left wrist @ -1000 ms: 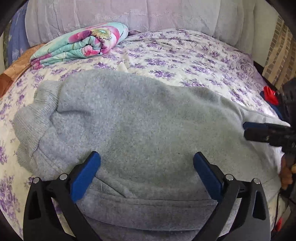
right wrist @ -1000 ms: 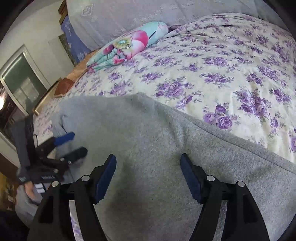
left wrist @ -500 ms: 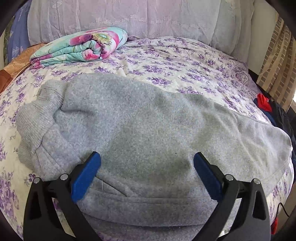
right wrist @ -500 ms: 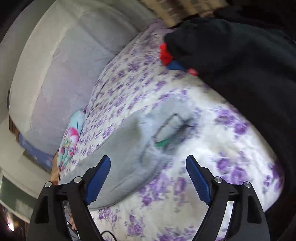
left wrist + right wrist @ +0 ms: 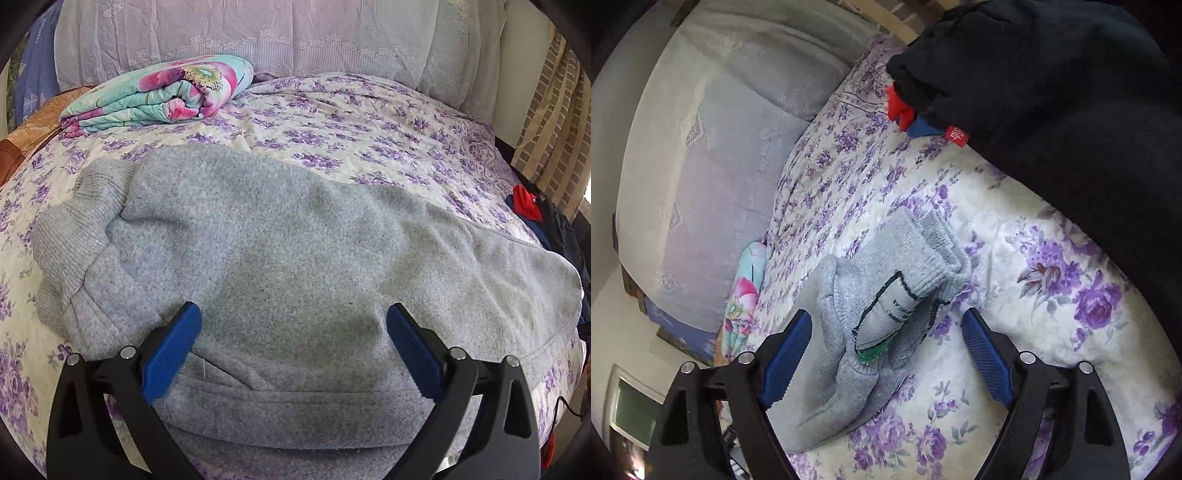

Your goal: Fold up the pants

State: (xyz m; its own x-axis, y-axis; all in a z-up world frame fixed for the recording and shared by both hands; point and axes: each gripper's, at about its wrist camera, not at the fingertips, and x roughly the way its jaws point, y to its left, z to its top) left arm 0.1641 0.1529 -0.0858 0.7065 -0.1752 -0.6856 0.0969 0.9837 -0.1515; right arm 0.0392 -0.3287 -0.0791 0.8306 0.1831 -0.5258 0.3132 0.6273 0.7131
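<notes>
Grey fleece pants (image 5: 295, 240) lie spread across a purple-flowered bedspread (image 5: 369, 129), with a ribbed end at the left. My left gripper (image 5: 293, 332) hovers open over the near edge of the pants, and its blue pads are apart from the cloth. In the right wrist view, the other end of the pants (image 5: 846, 354) lies bunched, with a ribbed band and a white sewn-in label (image 5: 894, 314) showing. My right gripper (image 5: 886, 354) stands open astride that end, its pads not pressing on it.
A folded floral blanket (image 5: 159, 96) lies at the back left, before lilac-covered pillows (image 5: 258, 33). A dark heap of clothes (image 5: 1071, 110) with a red piece (image 5: 897, 107) sits at the bed's right side. A curtain (image 5: 554, 122) hangs far right.
The right gripper swung from above the middle of the pants to their right end, rolling as it went, and opened wider. It has left the left wrist view. The left gripper stayed put.
</notes>
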